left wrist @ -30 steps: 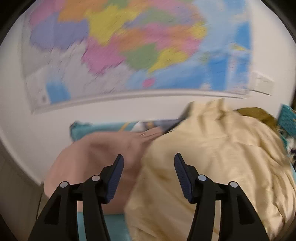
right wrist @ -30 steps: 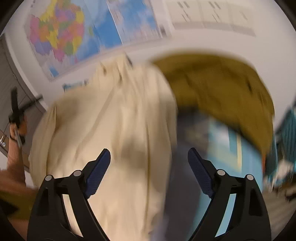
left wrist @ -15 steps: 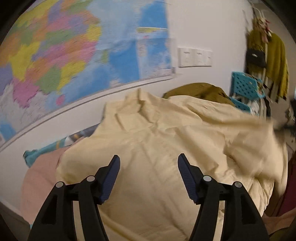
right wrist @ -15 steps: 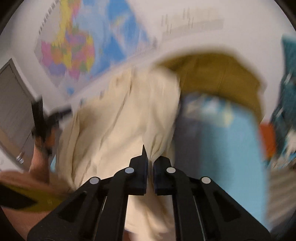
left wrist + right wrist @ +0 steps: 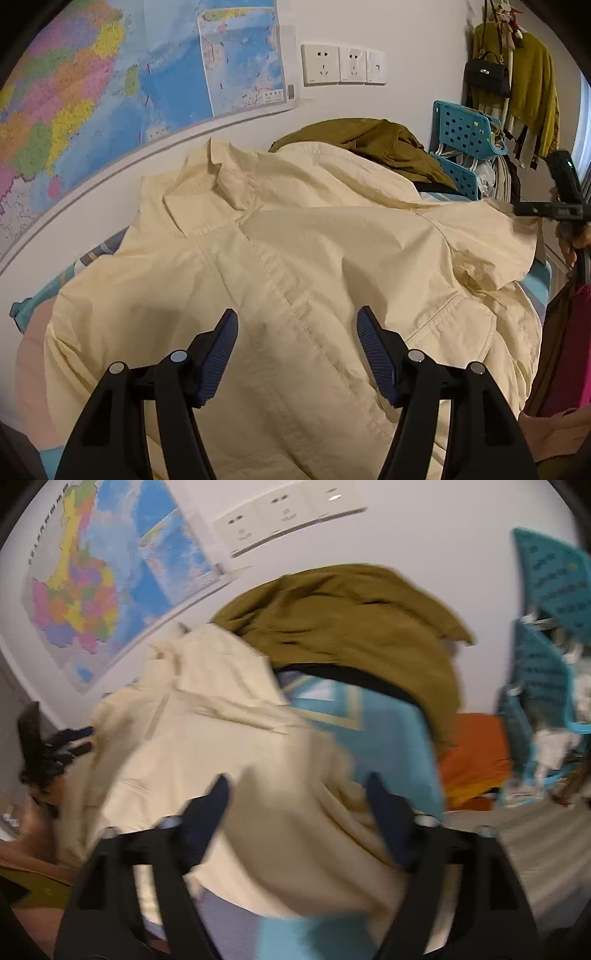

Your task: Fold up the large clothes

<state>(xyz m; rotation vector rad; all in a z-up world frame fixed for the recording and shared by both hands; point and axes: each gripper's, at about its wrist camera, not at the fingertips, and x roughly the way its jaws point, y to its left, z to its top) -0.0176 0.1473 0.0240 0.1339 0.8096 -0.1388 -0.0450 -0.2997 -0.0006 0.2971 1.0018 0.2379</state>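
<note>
Beneath a colourful wall map [image 5: 110, 96], the pale yellow cotton collared shirt [image 5: 295, 280] lies spread and unfolded, both left gripper [image 5: 295, 343] and right gripper [image 5: 297, 805] released, every fold remaining.

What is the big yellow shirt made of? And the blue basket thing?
The cream-yellow shirt looks like woven cotton, matte: it creases softly and shows stitched seams and a collar. The blue basket looks like hard plastic, slightly glossy, with rows of moulded holes. Neither can be told for sure by sight.
</note>
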